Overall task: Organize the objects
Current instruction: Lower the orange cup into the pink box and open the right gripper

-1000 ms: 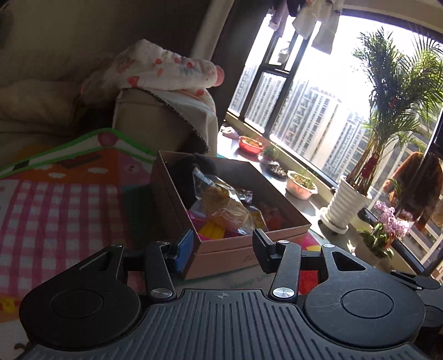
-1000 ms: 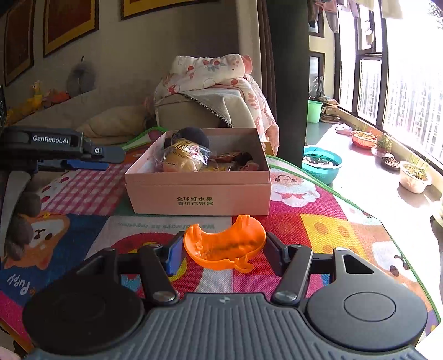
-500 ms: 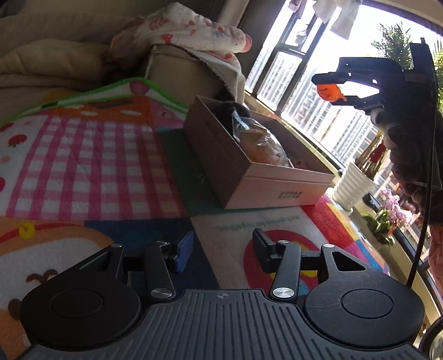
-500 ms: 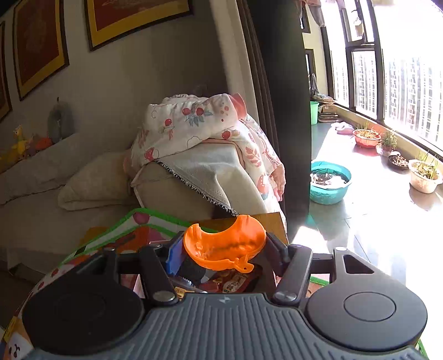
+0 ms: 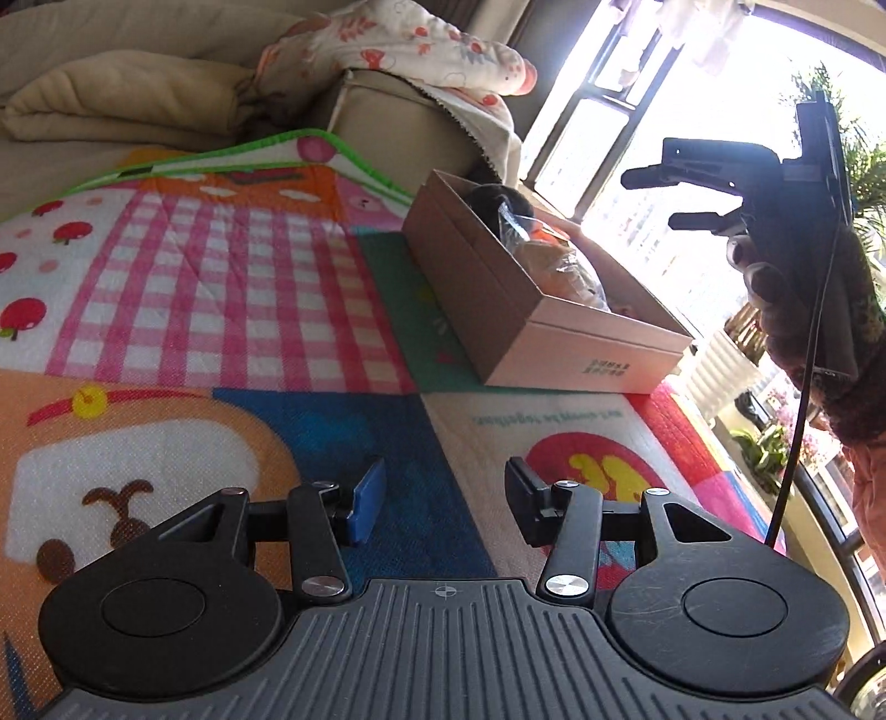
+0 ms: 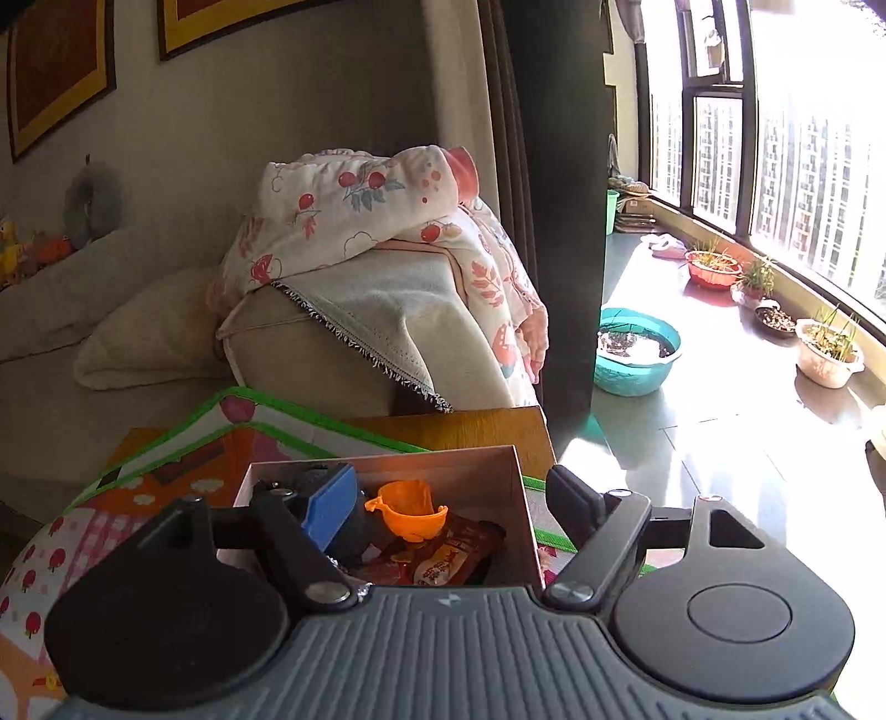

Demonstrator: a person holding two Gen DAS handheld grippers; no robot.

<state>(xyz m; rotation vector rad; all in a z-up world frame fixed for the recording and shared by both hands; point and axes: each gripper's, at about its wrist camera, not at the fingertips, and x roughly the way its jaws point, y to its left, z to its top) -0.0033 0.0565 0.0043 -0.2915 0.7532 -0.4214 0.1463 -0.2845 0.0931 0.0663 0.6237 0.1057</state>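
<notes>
Left wrist cam: low over the mat (image 5: 232, 288), looking fwd between own fingers (image 5: 365, 501), facing the box (image 5: 531, 310) from its near-left corner, window beyond. Box well ahead, mid-frame; right gripper (image 5: 653, 196) seen from the side, high above the box's far end.

Right wrist cam: high, right above the box (image 6: 493, 471), tilted down over its far end, facing sofa (image 6: 332, 343) and sill. Very near.

Shared: box, mat edge, quilt (image 5: 421, 50) on sofa arm, window.

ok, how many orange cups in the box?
1: the orange cup rests on snack packets in the box, under the open right claw. Others may be hidden beneath the contents.
</notes>
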